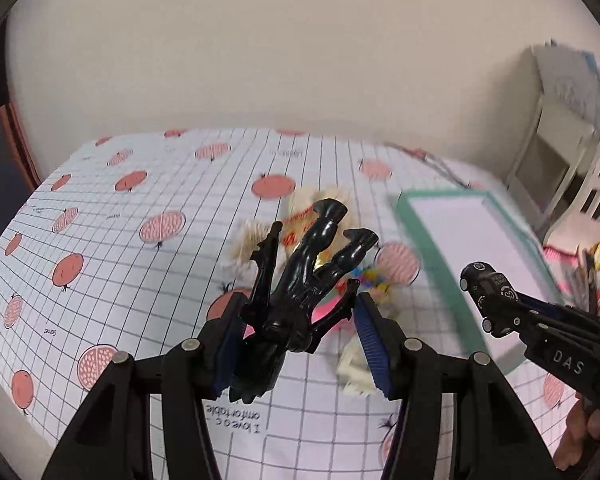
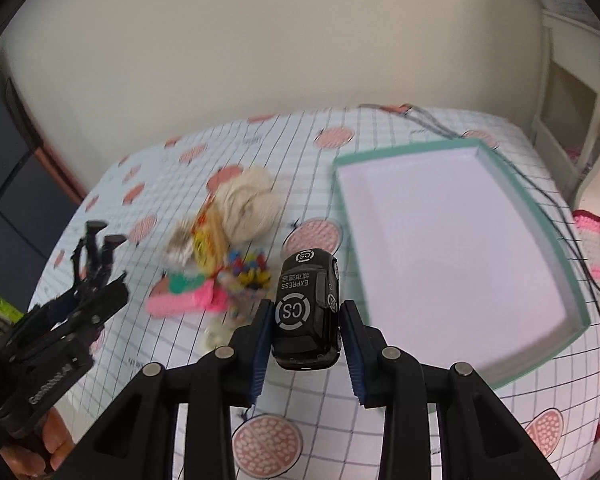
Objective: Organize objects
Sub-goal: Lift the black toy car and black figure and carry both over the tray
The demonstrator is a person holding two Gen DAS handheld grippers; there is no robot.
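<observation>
Right then, the left gripper (image 1: 300,332) was clamped on a black toy figure (image 1: 300,280), gripped low on its body with the legs poking forward and up. The right gripper (image 2: 305,344) was squeezed around a black toy car (image 2: 306,312), which sat nose-out between the two pads. Both toys were held up over the checked tablecloth (image 1: 120,280). What could go wrong? The figure was bumpy and thin, so it might twist or slip out if the squeeze let go too soon, and it would then land back on the pile of toys (image 2: 228,256) beside the green box (image 2: 580,280). The car was smooth and could slide out too. Both grippers pointed forward and tipped down toward the table, with the right one closer to the empty box.
</observation>
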